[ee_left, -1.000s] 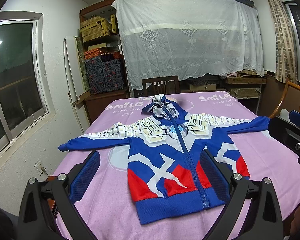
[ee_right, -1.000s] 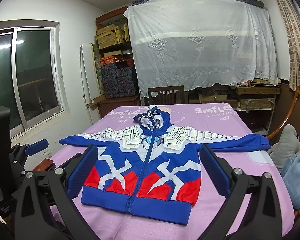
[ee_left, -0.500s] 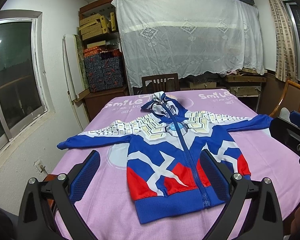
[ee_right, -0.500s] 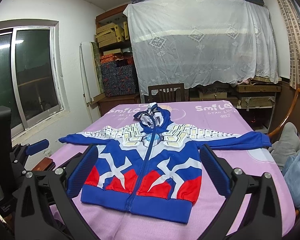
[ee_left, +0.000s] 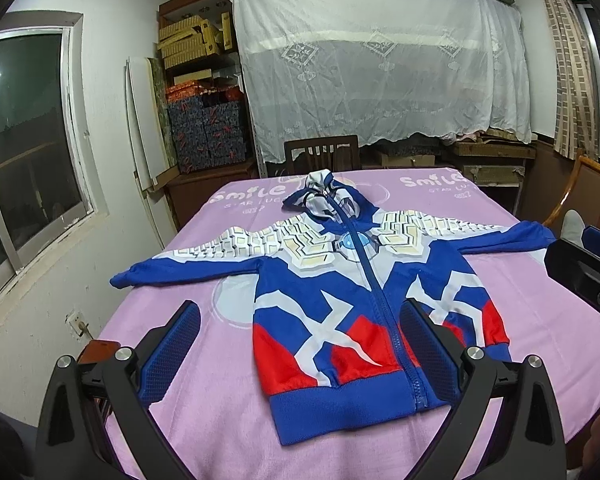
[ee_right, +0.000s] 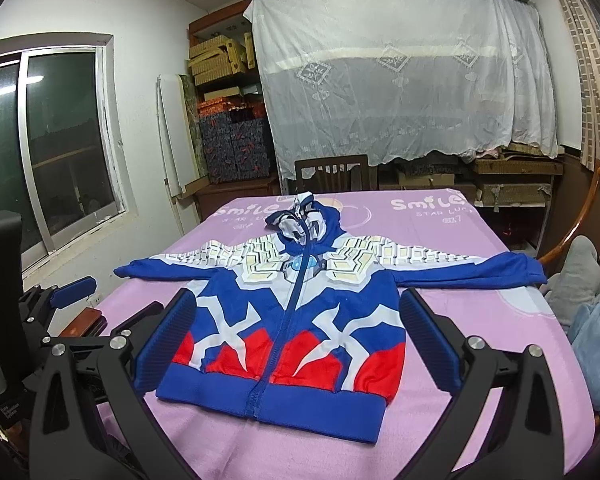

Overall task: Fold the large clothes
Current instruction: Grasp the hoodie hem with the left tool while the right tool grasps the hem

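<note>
A blue, red and white zip hoodie (ee_left: 340, 300) lies flat and face up on the pink-covered table (ee_left: 540, 320), sleeves spread out to both sides, hood at the far end. It also shows in the right wrist view (ee_right: 300, 320). My left gripper (ee_left: 300, 344) is open and empty, above the table's near edge, over the hoodie's left hem. My right gripper (ee_right: 296, 336) is open and empty above the hoodie's hem. The right gripper's body (ee_left: 584, 272) shows at the right edge of the left wrist view.
A dark wooden chair (ee_left: 320, 156) stands at the table's far end. Behind it a white lace cloth (ee_left: 380, 60) covers shelving. Stacked boxes (ee_left: 208, 132) stand at the back left. A window (ee_left: 28, 152) is on the left wall. A wooden chair with grey and blue clothes (ee_right: 588, 304) stands at the right.
Both grippers have tilted slightly, so the hoodie sits a little lower in each view. Both stay open and empty. The hoodie has not moved.
</note>
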The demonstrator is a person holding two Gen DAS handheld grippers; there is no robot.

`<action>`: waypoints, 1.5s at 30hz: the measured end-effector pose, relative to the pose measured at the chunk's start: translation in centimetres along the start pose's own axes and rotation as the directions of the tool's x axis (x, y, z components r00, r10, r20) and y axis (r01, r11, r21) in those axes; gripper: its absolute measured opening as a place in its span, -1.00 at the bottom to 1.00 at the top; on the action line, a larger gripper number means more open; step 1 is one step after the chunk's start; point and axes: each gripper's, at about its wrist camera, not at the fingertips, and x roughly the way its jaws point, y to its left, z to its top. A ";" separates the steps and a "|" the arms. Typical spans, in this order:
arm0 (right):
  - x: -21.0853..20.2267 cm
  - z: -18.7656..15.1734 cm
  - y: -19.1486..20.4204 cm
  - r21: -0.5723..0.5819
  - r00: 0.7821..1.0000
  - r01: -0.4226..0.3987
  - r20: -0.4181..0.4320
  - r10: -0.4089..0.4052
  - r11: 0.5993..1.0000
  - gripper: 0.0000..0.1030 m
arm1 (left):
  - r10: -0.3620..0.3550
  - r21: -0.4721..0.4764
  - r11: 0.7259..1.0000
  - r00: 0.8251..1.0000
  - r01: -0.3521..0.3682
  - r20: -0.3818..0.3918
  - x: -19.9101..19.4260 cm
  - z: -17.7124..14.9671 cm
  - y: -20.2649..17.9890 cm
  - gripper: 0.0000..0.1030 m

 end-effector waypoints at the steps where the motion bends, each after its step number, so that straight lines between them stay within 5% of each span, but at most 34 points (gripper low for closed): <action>1: 0.2 -0.1 -0.1 0.003 1.000 0.000 -0.004 0.000 1.000 0.92 | 0.000 -0.001 1.000 1.000 0.000 -0.004 0.2 -0.1 0.0 0.93; 11: 3.2 -2.2 -2.9 0.034 0.992 0.045 -0.122 -0.040 0.998 0.92 | -0.006 -0.078 0.997 0.993 -0.004 -0.121 3.9 -1.6 3.5 0.93; 17: 6.2 -6.0 -7.8 0.137 0.955 0.111 -0.288 -0.068 0.984 0.92 | -0.098 -0.197 0.979 0.964 0.049 -0.247 7.3 -3.9 7.4 0.93; 22: 9.0 -8.3 -8.8 0.165 0.928 0.097 -0.371 -0.029 0.982 0.81 | -0.198 -0.214 0.968 0.921 0.130 -0.335 10.0 -5.8 6.6 0.83; 25: 10.3 -9.1 -8.5 0.165 0.908 0.061 -0.419 0.014 0.984 0.28 | -0.231 -0.198 0.965 0.908 0.169 -0.351 10.8 -6.5 5.6 0.58; 29: 11.3 -10.1 -7.7 0.115 0.893 0.076 -0.449 -0.016 0.990 -0.18 | -0.301 -0.241 0.946 0.862 0.216 -0.407 12.7 -7.7 5.0 -0.31; 31: 11.0 -9.9 -7.5 0.095 0.893 0.061 -0.450 -0.012 0.994 -0.43 | -0.282 -0.245 0.949 0.875 0.196 -0.393 12.6 -7.7 5.3 -0.68; 37: 9.9 -10.2 -7.4 0.108 0.879 0.022 -0.476 0.032 0.994 -0.62 | -0.234 -0.187 0.967 0.888 0.171 -0.397 11.5 -8.2 5.6 -0.73; 41: 9.8 -9.8 -7.9 0.129 0.872 0.021 -0.488 0.045 0.991 -0.51 | -0.245 -0.191 0.965 0.886 0.182 -0.394 11.5 -7.9 5.9 -0.70; 45: 9.1 -7.6 -9.7 0.172 0.899 0.032 -0.436 0.047 0.985 -0.49 | -0.213 -0.146 0.974 0.920 0.174 -0.328 10.2 -5.1 6.3 -0.28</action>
